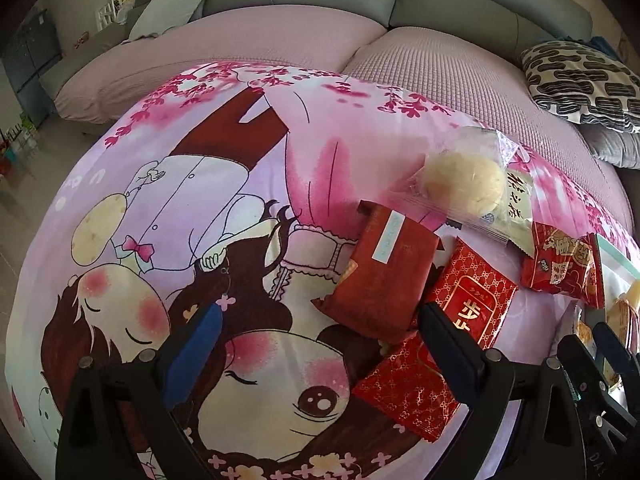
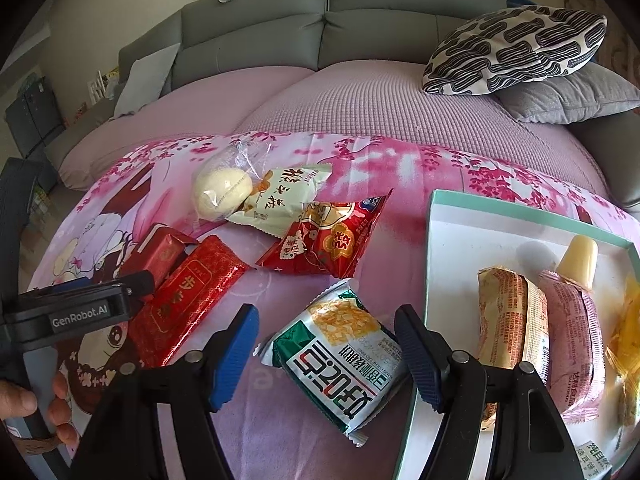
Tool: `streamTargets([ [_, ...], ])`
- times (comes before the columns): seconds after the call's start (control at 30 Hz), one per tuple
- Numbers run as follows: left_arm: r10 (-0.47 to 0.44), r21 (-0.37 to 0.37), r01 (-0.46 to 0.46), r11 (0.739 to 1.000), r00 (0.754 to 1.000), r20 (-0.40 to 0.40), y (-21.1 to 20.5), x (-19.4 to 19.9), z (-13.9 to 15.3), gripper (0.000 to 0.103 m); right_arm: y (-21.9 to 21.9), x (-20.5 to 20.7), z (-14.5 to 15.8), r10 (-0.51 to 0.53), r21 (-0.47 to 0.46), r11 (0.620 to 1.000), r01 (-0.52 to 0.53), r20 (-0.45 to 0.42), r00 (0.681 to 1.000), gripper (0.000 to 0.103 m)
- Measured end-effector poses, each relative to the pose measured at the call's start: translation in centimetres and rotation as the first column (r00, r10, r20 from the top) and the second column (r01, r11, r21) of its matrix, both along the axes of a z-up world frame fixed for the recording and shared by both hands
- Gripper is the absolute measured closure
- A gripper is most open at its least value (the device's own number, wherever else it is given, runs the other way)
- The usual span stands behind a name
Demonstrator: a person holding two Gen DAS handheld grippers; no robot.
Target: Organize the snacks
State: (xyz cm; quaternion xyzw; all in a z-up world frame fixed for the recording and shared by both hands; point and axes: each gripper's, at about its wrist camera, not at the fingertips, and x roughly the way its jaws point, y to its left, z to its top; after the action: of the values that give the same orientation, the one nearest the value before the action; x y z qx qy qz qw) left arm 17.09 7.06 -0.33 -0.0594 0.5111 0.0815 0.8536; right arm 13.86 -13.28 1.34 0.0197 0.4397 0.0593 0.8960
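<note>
Loose snacks lie on a pink cartoon cloth. My right gripper (image 2: pixel 326 344) is open, its fingers on either side of a green-and-white cracker pack (image 2: pixel 340 356) lying on the cloth. To its right a teal-rimmed white box (image 2: pixel 440 216) holds several wrapped snacks, among them an orange pack (image 2: pixel 508 320) and a pink pack (image 2: pixel 572 340). My left gripper (image 1: pixel 320 332) is open and empty; a dark red pack (image 1: pixel 384 276) and a red patterned pack (image 1: pixel 468 304) lie by its right finger. A pale round bun in clear wrap (image 2: pixel 222 194) lies farther back.
A red printed snack bag (image 2: pixel 324 240) and a cream pack (image 2: pixel 280 200) lie mid-cloth. Behind the cloth is a grey sofa with a mauve cover (image 2: pixel 360 100) and a black-and-white patterned cushion (image 2: pixel 516 48). The left gripper body (image 2: pixel 80 308) shows at the right wrist view's left edge.
</note>
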Motion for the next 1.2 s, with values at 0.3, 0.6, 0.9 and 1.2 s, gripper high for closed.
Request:
streamTargets([
  [0.3, -0.005, 0.008, 0.005, 1.000, 1.000, 0.028, -0.1, -0.8, 1.2, 0.005, 0.3, -0.4, 0.0, 0.030, -0.015, 0.999, -0.030, -0.036, 0.999, 0.030],
  [0.6, -0.088, -0.022, 0.089, 0.996, 0.994, 0.062, -2.2, -1.2, 2.5, 0.007, 0.2, -1.3, 0.3, 0.025, 0.051, 0.999, -0.021, -0.082, 0.996, 0.030],
  [0.9, -0.204, -0.067, 0.211, 0.975, 0.974, 0.097, -4.9, -1.2, 3.2, 0.020, 0.2, -2.3, 0.2, -0.004, 0.083, 0.996, 0.011, -0.083, 0.997, 0.047],
  [1.2, -0.310, -0.140, 0.317, 0.938, 0.948, 0.072, -7.3, -0.4, 1.8, 0.031, -0.2, -2.4, -0.1, -0.005, 0.093, 0.996, 0.014, -0.089, 0.996, 0.048],
])
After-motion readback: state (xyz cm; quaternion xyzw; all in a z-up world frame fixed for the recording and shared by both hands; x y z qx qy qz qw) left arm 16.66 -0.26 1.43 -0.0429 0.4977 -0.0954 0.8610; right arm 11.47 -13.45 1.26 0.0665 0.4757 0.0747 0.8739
